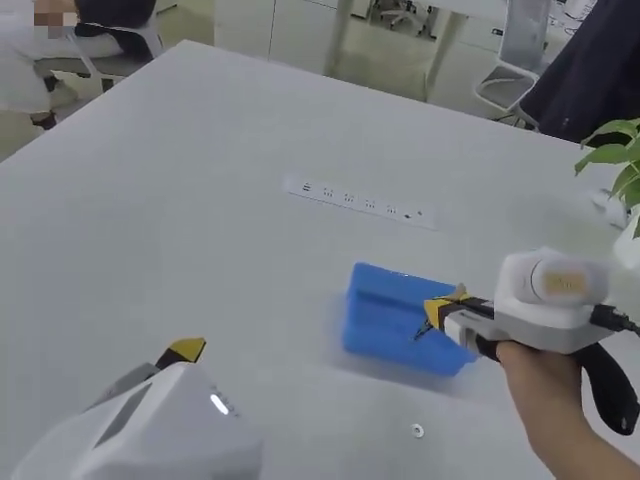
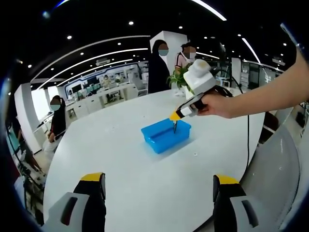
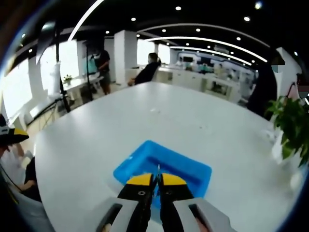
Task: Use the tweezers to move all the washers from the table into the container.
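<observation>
Head view: the blue container (image 1: 372, 330) sits on the white worktop (image 1: 200, 230) at about four o'clock from the frame's centre. A hand (image 1: 545, 385) near the four o'clock edge holds the right tongs (image 1: 440, 312), whose yellow tips reach over the container's three o'clock side. They are clenched on the tweezers (image 1: 424, 329), a thin dark blade pointing down into the container. The right gripper view shows the two jaws pressed together, with the blade rising between them above the container. One washer (image 1: 417, 431) lies on the worktop at six o'clock of the container, apart from it. Whether any washer lies inside the container cannot be told. In the left gripper view the left tongs (image 2: 158, 179) are released, jaws wide apart with nothing between them. In the head view they sit at seven o'clock, well apart from the container. A white power strip (image 1: 360, 201) lies at twelve o'clock of the container.
</observation>
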Tool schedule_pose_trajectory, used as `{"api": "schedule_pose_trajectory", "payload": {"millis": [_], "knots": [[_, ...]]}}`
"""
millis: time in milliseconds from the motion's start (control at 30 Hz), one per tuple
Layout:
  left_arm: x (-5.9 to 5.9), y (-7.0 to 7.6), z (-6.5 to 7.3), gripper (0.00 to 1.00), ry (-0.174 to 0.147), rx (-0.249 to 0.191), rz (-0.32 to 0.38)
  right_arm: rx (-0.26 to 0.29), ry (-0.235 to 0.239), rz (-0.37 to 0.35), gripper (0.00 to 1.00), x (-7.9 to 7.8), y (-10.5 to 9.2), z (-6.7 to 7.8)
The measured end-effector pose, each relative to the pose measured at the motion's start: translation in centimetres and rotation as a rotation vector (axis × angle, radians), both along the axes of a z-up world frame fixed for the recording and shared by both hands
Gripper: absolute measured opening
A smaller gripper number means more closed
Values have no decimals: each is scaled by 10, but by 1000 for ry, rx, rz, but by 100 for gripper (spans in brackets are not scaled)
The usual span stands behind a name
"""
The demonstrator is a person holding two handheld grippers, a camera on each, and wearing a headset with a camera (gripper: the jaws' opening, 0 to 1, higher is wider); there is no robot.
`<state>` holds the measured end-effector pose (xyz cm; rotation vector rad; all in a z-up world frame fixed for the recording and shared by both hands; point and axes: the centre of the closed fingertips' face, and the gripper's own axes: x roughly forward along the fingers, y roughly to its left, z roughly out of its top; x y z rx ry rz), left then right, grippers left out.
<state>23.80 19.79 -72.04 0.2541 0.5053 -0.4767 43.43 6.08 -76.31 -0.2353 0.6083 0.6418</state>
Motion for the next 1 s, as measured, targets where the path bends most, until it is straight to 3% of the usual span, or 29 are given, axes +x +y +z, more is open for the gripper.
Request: {"api": "schedule_pose_trajectory", "payload": {"millis": [767, 800, 1000], "knots": [[4, 12, -13, 94, 39, 15, 39, -42, 64, 28, 2, 7, 19, -37], [4, 12, -14, 94, 41, 16, 39, -36, 35, 31, 2, 9, 19, -34], [5, 10, -13, 94, 41, 14, 36, -43, 51, 54, 3, 9, 19, -37]]}}
